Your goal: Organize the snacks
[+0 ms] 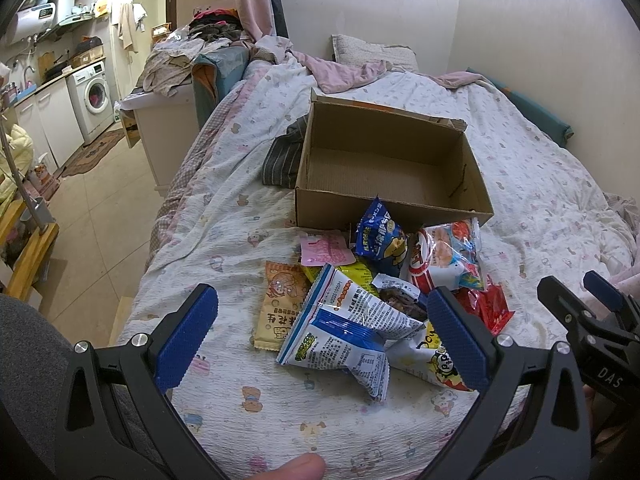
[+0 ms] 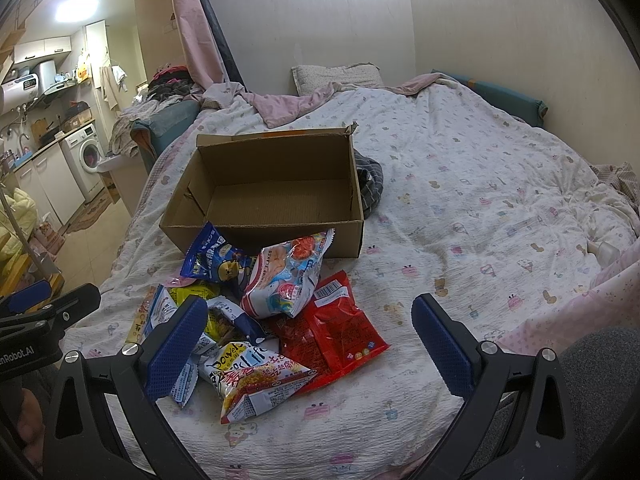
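Observation:
An empty open cardboard box [image 1: 384, 168] stands on the bed; it also shows in the right wrist view [image 2: 276, 184]. A pile of snack packets lies in front of it: a white-blue packet [image 1: 344, 336], an orange packet [image 1: 278, 304], a dark blue packet [image 1: 380, 240] [image 2: 212, 258], a shrimp-flakes bag [image 1: 448, 260] [image 2: 286, 280], a red packet [image 2: 340, 324] and a yellow-white packet [image 2: 256, 380]. My left gripper [image 1: 324, 344] is open above the near packets, holding nothing. My right gripper [image 2: 308, 348] is open above the pile's near right, holding nothing.
The bed's patterned quilt [image 2: 480, 208] spreads to the right. A dark striped cloth [image 1: 282, 156] lies beside the box. Pillows [image 2: 336, 74] and a pink blanket lie at the far end. The bed's left edge drops to the floor [image 1: 96, 208]; a washing machine [image 1: 90, 96] stands beyond.

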Available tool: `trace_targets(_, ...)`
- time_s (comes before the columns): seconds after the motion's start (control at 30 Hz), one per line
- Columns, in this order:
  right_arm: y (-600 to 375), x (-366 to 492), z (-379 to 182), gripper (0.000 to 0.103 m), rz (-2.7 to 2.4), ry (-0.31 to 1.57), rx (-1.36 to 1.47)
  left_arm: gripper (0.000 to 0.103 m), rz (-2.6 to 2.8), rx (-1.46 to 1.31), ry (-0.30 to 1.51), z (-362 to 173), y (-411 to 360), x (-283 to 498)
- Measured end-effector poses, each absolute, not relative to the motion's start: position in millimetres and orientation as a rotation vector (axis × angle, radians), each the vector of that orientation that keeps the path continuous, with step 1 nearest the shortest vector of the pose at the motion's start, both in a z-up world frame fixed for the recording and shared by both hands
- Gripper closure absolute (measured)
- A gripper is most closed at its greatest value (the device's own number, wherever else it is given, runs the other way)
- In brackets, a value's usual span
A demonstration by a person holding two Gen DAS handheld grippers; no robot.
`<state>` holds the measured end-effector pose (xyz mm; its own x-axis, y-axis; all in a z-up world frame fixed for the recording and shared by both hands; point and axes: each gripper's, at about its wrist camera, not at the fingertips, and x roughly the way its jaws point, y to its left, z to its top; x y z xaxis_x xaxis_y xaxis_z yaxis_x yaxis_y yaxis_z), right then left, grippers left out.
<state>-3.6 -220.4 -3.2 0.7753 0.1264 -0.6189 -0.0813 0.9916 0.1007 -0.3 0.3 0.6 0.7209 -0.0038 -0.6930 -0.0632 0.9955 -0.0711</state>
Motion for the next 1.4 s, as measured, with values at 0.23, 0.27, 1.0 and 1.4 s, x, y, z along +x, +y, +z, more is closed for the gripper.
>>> trace_targets(0.23,-220.5,-4.0,-3.6,0.000,0.113,0.675,0.070,0.000,0.034,-0.092,0.765,0.4,0.2,-0.2)
trace_targets(0.27,-220.4,-3.9,-3.6,0.000,0.113,0.675,0.070,0.000,0.033,-0.092,0.765,0.4,0.2,-0.2)
trace_targets(1.0,-221.6,-2.4,-6.0,0.000,0.111,0.682,0.071,0.000,0.042,-0.092,0.770,4.2,5.6,-3.9)
trace_targets(1.4,-229.6,4.3,-10.5,0.000,0.160,0.745,0.147,0.000,0.039,-0.096,0.780,1.9,7.6,-1.1)
